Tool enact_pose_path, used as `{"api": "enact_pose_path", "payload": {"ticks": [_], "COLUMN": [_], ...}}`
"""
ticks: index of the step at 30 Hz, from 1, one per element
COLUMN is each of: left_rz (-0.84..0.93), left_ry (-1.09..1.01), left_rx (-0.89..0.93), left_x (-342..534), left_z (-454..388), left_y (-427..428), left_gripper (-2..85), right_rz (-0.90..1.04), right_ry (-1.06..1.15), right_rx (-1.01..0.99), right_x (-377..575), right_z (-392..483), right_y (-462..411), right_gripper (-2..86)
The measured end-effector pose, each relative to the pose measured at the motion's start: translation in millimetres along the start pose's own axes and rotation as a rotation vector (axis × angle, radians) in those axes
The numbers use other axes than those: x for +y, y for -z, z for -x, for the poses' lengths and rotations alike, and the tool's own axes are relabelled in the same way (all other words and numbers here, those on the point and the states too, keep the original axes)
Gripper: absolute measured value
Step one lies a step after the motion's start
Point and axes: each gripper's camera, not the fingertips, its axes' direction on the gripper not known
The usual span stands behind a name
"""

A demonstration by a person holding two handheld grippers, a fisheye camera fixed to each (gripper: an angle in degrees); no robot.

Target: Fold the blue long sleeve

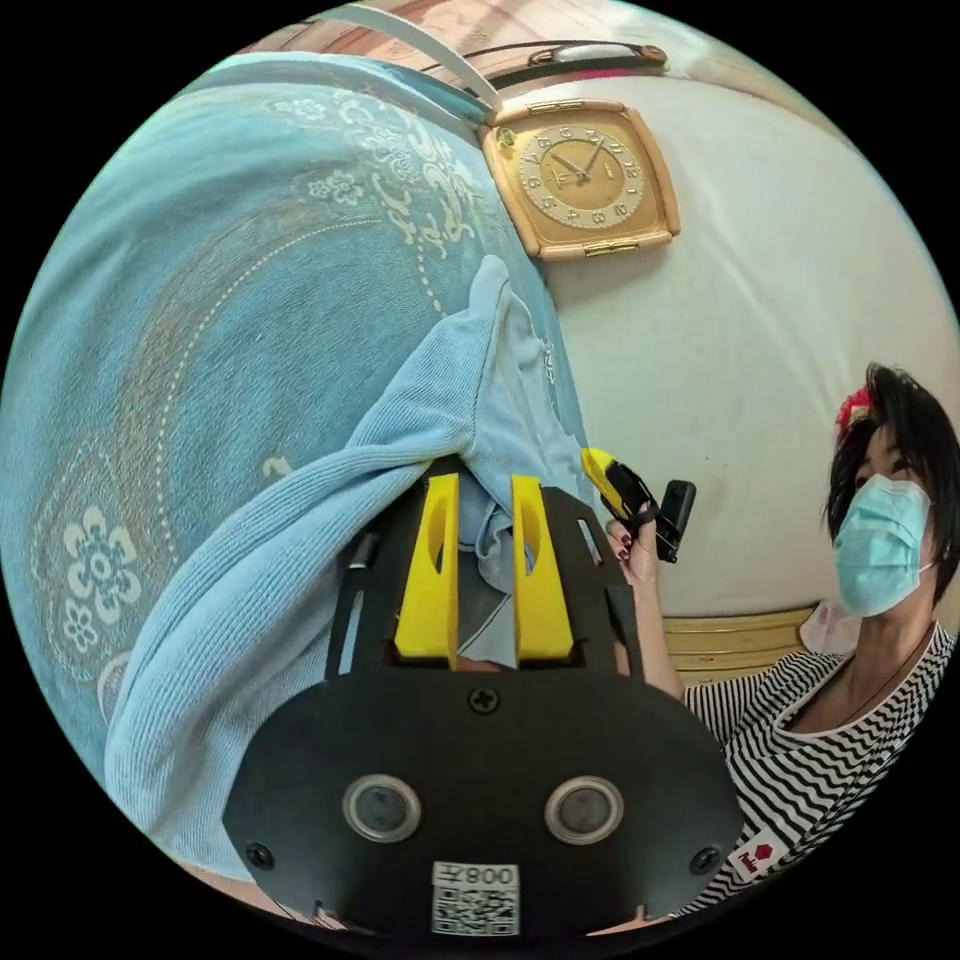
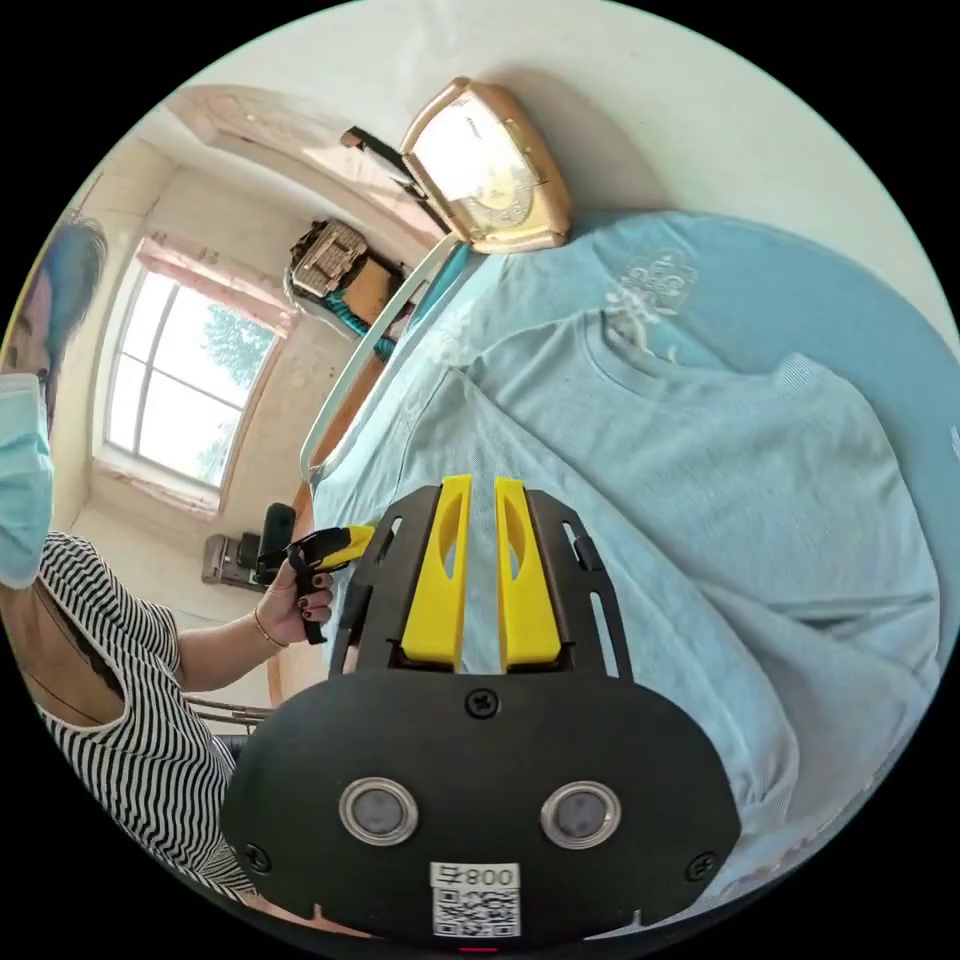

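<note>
Up close, the left claw (image 1: 485,510) pinches a bunched fold of the blue long sleeve (image 1: 300,560), lifted over the patterned blue bedspread (image 1: 200,300). The right claw (image 2: 478,515), jaws nearly together and gripping nothing, hovers above the shirt's spread body beyond it.

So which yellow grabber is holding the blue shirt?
The left gripper: blue long sleeve cloth is bunched between its jaws. The right gripper has nothing between its jaws.

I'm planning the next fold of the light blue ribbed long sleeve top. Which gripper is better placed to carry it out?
The left. The left gripper already pinches a bunch of the light blue ribbed long sleeve top between its yellow jaws, lifted off the patterned blue bedspread. The right gripper hangs above the top with nothing visibly between its jaws.
</note>
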Motion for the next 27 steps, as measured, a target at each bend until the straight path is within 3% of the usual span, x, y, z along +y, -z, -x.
{"api": "enact_pose_path", "payload": {"ticks": [6, 13, 21, 27], "left_rz": [-0.071, -0.108, -0.150, -0.146], "left_ry": [0.082, 0.028, 0.024, 0.041], "left_rx": [0.121, 0.160, 0.101, 0.081], "left_x": [-16, -25, -30, -11], "left_z": [20, 3, -2, -22], "left_y": [14, 48, 70, 90], "left_gripper": [5.4, 3.8, 3.3, 2.2], "right_rz": [0.113, 0.275, 0.293, 0.078], "right_ry": [0.139, 0.137, 0.175, 0.150], "right_rx": [-0.005, -0.001, 0.040, 0.012], "right_x": [-97, -120, -118, -88], "right_z": [12, -1, 3, 3], "right_y": [-97, -167, -187, -136], "right_gripper": [6.0, 3.9, 1.1, 0.5]}}
